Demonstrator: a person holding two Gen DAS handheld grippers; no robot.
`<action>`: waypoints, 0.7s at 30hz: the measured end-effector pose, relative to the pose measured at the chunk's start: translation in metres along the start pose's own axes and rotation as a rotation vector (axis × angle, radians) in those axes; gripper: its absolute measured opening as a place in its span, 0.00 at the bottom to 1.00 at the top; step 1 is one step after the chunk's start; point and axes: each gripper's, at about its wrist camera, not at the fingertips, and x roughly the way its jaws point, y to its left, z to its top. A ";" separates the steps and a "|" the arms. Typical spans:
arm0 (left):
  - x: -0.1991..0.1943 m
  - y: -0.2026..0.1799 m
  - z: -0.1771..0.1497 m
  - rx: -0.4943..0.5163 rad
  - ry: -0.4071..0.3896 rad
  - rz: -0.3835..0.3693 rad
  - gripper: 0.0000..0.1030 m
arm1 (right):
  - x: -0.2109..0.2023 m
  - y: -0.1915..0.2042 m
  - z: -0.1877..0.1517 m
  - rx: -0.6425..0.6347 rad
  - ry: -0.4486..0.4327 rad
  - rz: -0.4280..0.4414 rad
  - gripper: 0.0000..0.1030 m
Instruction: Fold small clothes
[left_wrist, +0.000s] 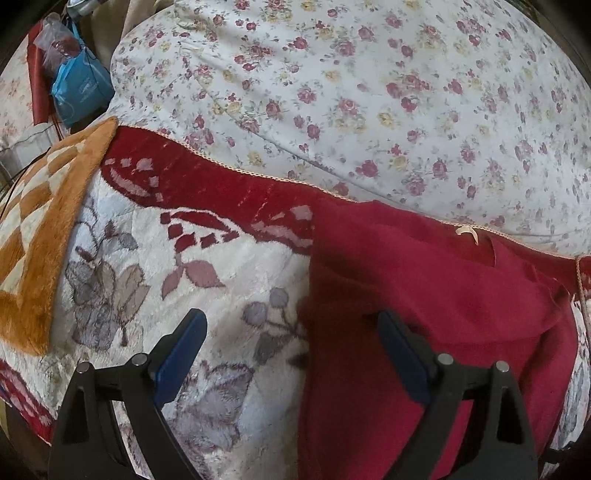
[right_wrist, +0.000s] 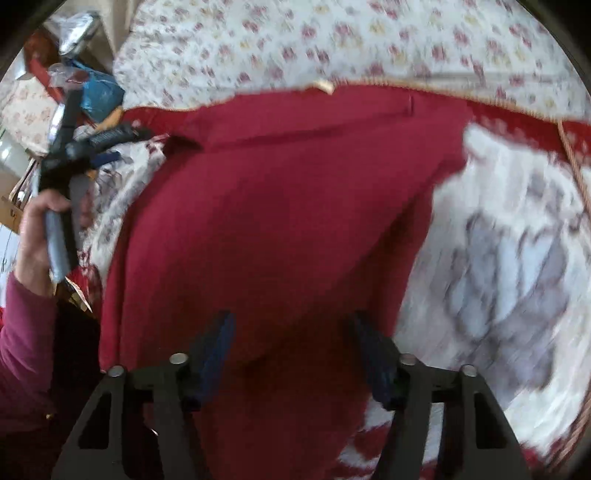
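Note:
A dark red garment (left_wrist: 424, 295) lies spread on a plush white-and-red flowered blanket (left_wrist: 221, 266), a small pale label (left_wrist: 467, 230) at its far edge. My left gripper (left_wrist: 291, 332) hovers open over the garment's left edge, its right blue pad (left_wrist: 402, 354) above the red cloth and its left pad above the blanket. In the blurred right wrist view the garment (right_wrist: 277, 221) fills the middle. My right gripper (right_wrist: 295, 332) is above its near part, jaws apart, pads pressing on nothing that I can see.
An orange checkered plush cloth (left_wrist: 40, 236) overlaps the blanket's left side. Beyond lies a white sheet with small roses (left_wrist: 351, 92). A blue bag (left_wrist: 79, 88) and clutter sit at the far left. A hand (right_wrist: 37, 236) in a maroon sleeve holds the left gripper's handle.

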 end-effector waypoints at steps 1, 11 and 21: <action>0.000 0.002 -0.001 -0.006 0.003 0.003 0.90 | -0.001 0.001 0.002 0.006 -0.036 0.014 0.58; -0.004 0.021 0.003 -0.072 0.000 -0.019 0.90 | 0.001 -0.006 0.024 0.073 -0.119 0.099 0.09; -0.012 0.031 0.012 -0.140 -0.027 -0.066 0.90 | -0.012 0.037 0.108 -0.035 -0.211 0.170 0.06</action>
